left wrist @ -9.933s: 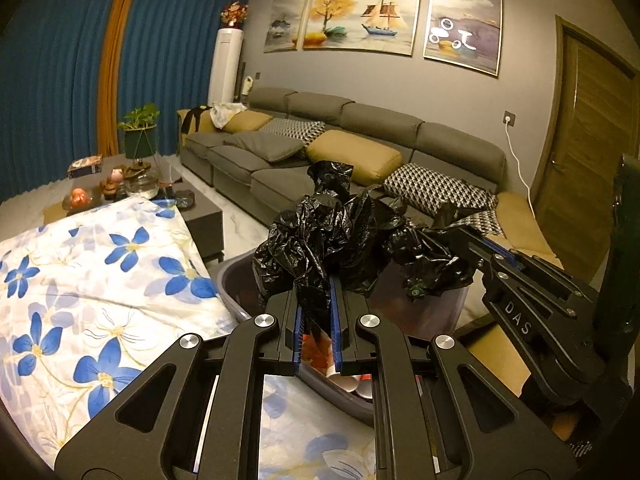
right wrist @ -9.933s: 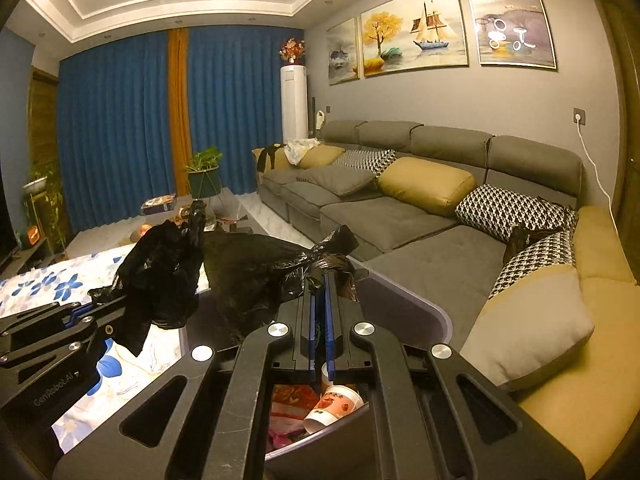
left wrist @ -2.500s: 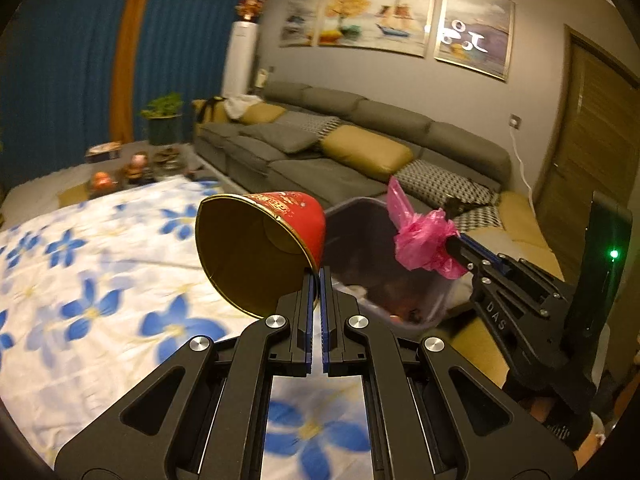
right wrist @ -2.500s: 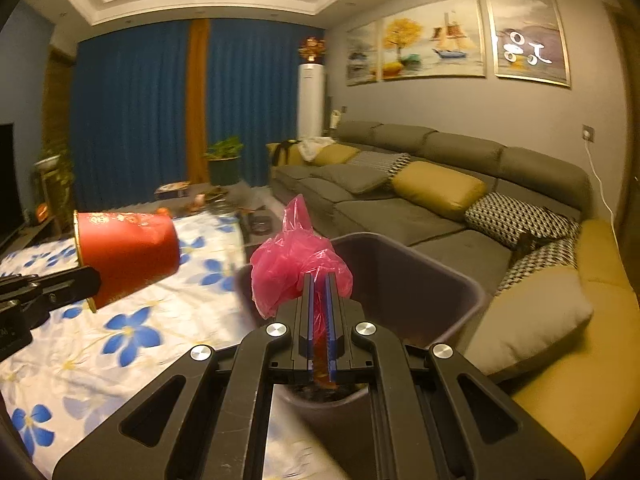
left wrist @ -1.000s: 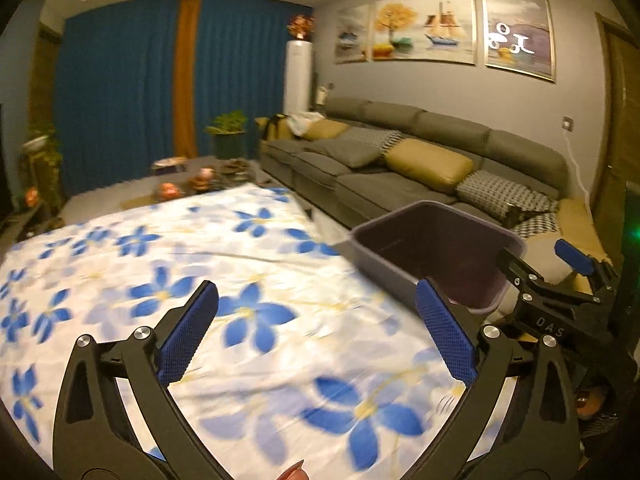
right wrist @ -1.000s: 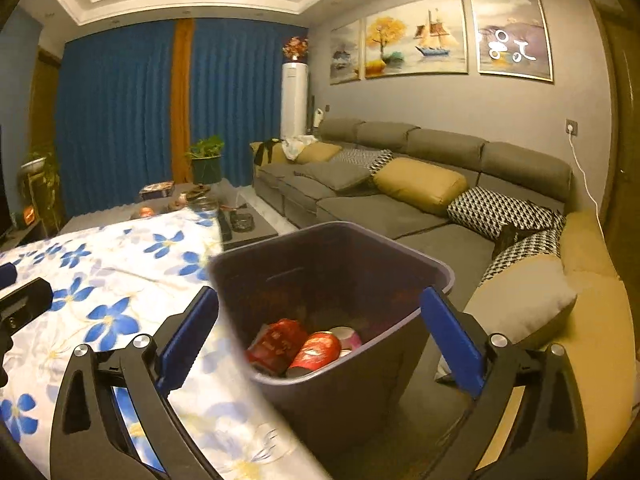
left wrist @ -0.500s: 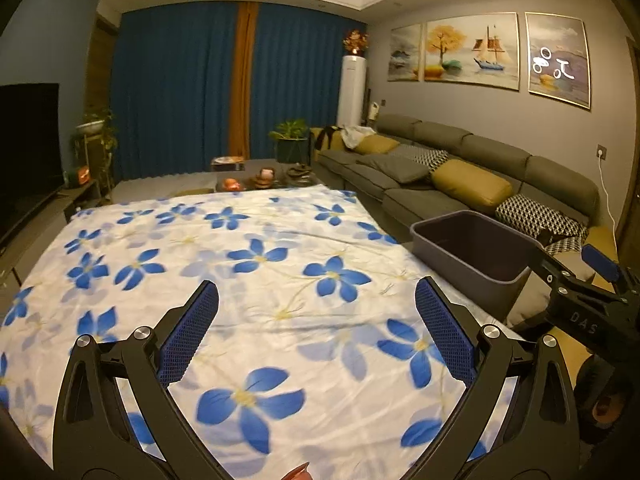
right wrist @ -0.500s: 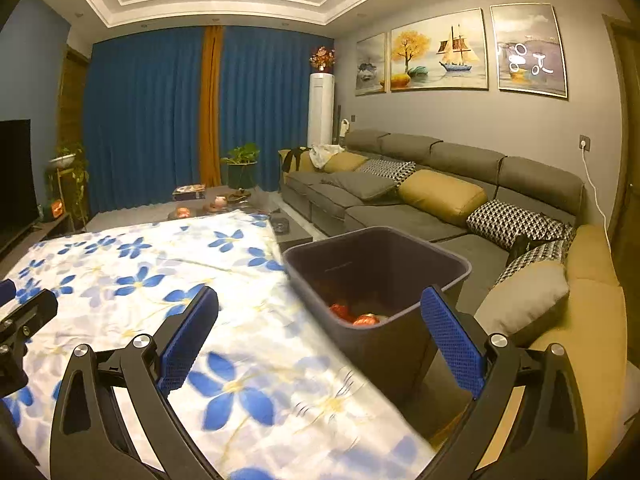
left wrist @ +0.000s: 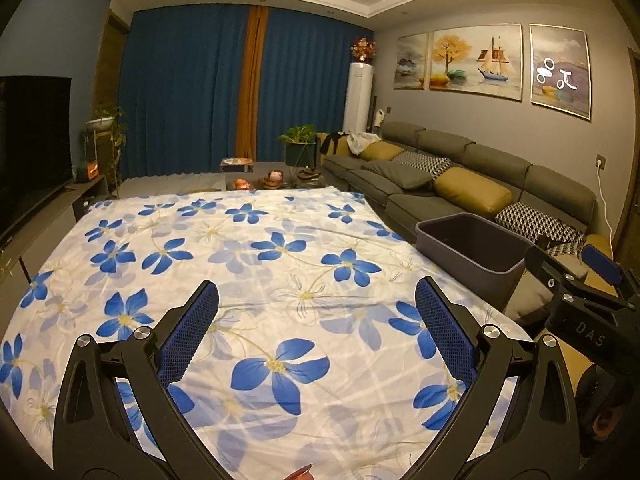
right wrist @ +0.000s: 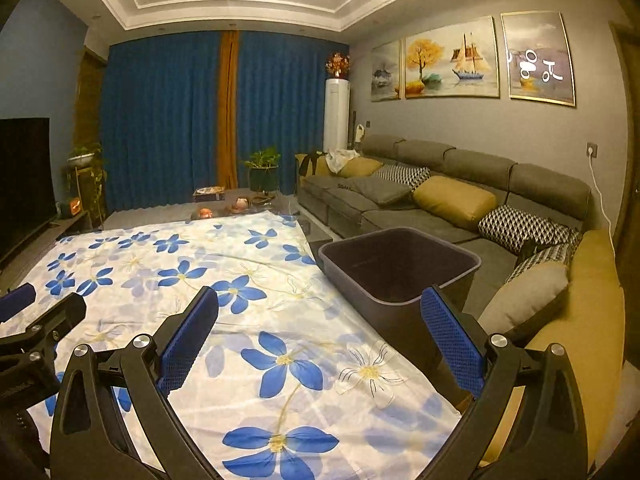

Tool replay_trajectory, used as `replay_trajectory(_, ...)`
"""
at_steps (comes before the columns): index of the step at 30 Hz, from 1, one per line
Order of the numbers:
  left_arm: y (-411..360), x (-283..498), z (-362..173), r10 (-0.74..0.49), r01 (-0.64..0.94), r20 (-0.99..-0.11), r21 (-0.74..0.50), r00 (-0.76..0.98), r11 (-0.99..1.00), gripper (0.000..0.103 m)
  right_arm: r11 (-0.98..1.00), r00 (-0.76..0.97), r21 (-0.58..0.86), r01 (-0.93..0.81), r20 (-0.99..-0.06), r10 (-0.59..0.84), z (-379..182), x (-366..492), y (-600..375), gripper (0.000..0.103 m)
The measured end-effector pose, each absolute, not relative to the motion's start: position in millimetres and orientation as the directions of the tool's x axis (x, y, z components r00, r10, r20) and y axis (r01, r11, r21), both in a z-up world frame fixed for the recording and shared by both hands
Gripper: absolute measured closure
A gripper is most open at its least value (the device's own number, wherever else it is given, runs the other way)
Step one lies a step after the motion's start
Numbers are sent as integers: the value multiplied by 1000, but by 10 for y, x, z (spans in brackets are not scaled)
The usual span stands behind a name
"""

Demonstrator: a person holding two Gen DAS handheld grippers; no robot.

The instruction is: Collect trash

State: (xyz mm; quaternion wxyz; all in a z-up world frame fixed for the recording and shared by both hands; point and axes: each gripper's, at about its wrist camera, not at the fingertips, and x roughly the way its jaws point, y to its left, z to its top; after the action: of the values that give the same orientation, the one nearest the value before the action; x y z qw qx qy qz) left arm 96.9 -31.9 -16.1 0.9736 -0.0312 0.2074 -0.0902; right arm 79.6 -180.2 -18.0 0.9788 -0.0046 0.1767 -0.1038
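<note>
The bin (right wrist: 400, 264) is a dark grey, open-topped tub standing just beside the right edge of the table, in front of the sofa (right wrist: 440, 184); its inside is too dark to make out. A white cloth (left wrist: 240, 280) with blue flowers covers the table. The left gripper (left wrist: 316, 320) hangs over the cloth, fingers spread wide and holding nothing, bin well to its right. The right gripper (right wrist: 320, 328) is likewise spread and holding nothing, bin just ahead.
</note>
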Motion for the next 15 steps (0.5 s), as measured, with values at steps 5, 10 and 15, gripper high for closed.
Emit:
replay_trajectory(5,-254,920,-138,-190,159,-391,-110,901,981,6,980,924,-54,192,-327,-199,-139,739,-1715,6)
replay_trajectory(10,-231,917,-130,-194,161,-389,-118,901,980,6,981,926,-50,188,-324,-194,-127,714,-1689,6)
replay_trajectory(15,-245,903,-120,-201,166,-388,-123,899,978,6,981,926,-49,188,-323,-194,-124,705,-1694,6)
